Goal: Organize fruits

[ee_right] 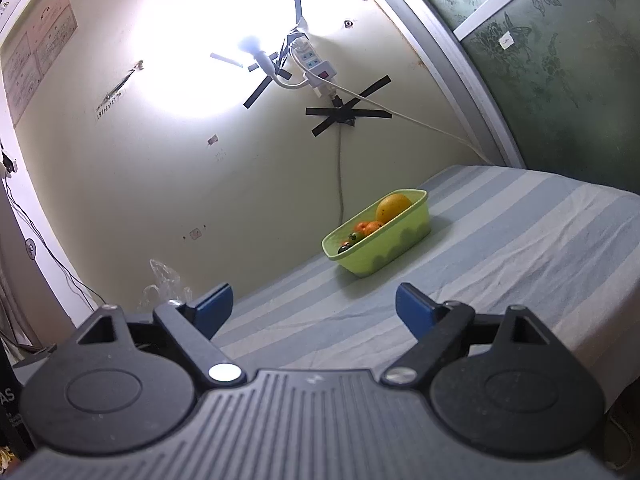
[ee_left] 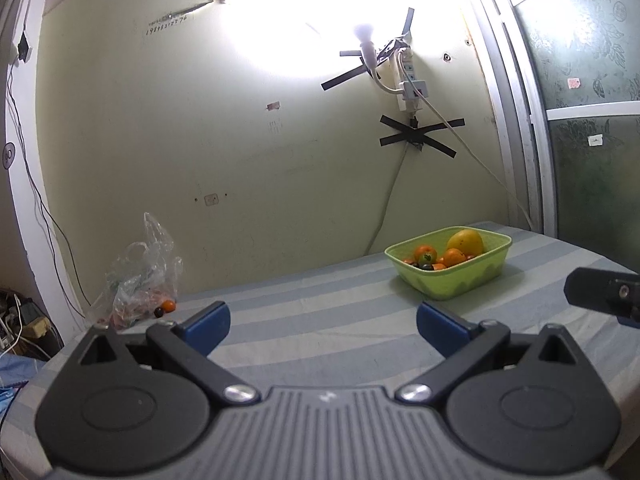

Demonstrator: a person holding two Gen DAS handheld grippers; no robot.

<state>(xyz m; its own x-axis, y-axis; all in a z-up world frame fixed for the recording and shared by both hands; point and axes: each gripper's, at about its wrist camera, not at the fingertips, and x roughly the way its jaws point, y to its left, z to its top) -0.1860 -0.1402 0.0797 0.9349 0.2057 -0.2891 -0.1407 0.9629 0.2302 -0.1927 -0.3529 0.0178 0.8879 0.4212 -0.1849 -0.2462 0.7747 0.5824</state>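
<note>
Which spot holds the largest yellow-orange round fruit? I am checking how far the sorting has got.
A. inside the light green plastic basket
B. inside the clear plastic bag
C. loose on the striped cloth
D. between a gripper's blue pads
A: the largest yellow-orange round fruit sits in the light green plastic basket among smaller orange fruits, while both grippers, left and right, stand open and empty.

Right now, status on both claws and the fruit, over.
Left claw open, empty. Right claw open, empty. Green basket holds a mango and oranges; more fruit in the plastic bag by the wall. Striped cloth between is bare.
</note>
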